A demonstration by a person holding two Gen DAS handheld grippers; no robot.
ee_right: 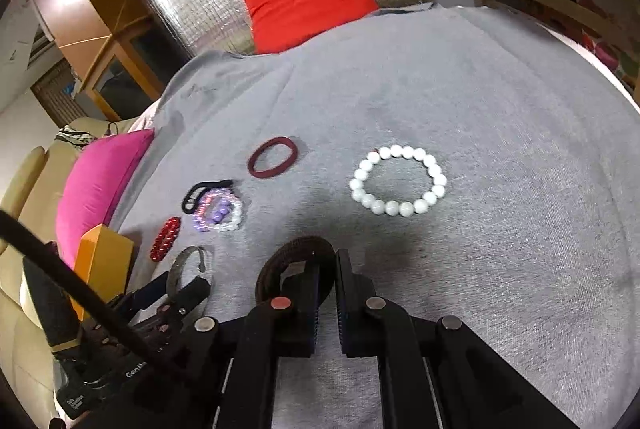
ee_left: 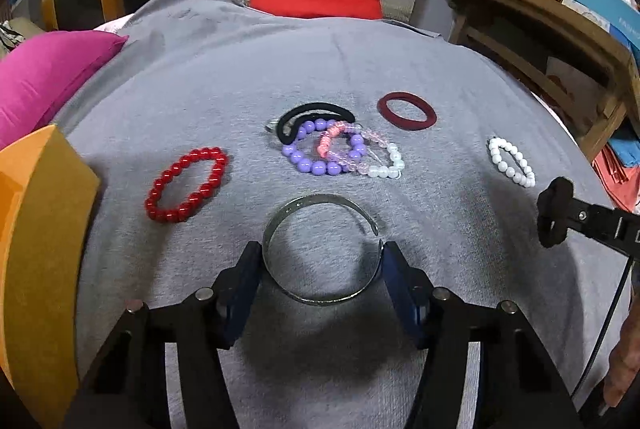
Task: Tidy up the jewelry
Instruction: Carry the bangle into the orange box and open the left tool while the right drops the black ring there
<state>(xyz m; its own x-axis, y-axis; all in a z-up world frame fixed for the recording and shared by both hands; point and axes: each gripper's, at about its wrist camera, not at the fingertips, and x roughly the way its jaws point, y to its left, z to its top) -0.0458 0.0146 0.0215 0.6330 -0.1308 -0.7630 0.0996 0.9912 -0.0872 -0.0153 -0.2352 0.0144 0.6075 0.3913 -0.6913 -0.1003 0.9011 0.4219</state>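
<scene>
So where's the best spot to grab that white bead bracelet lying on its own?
Probably the near arc of the white bead bracelet, coming straight down from above. It lies flat as an open ring on the grey cloth, apart from other pieces, so one finger can drop inside the loop and one outside.

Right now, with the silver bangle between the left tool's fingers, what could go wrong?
1. The silver bangle is an open cuff, smooth and thin. The left tool stands around it, so it might slip or spring sideways if squeezed.
2. The right tool pinches a dark hair tie by one edge; it could drop.
3. The purple beads, pink beads and black hair tie overlap, so lifting one may drag the others.
</scene>
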